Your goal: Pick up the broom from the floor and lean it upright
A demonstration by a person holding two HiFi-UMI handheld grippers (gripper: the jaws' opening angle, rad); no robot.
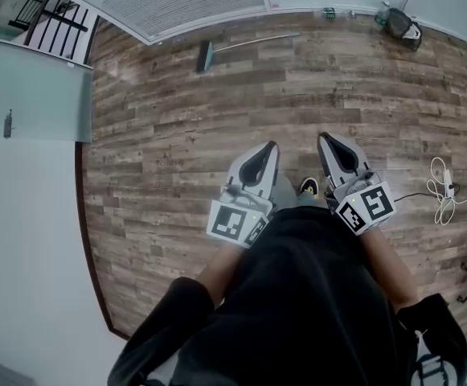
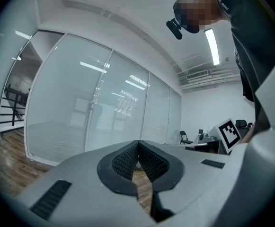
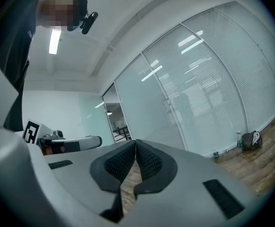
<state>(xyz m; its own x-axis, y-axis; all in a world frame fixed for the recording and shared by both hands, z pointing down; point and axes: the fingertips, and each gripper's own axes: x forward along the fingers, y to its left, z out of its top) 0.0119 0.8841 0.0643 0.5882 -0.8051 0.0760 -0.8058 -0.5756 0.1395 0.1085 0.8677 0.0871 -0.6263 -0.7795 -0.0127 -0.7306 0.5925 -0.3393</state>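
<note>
Broom [image 1: 249, 44] lies flat on the floor [image 1: 169, 127]; well apart from it, left gripper [image 1: 272, 145] and right gripper [image 1: 322, 137] keep fingers closed, empty.

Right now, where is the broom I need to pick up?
In the head view, the dark-headed broom with a thin pale handle lies flat on the wood-plank floor, top centre-left, just beside the foot of the blinds-covered glass wall.

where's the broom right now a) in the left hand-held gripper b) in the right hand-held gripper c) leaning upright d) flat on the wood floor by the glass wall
d: the grey-headed, thin-handled broom lies flat on the brown wood-plank floor, far from the shut left hand-held gripper and right hand-held gripper.
</note>
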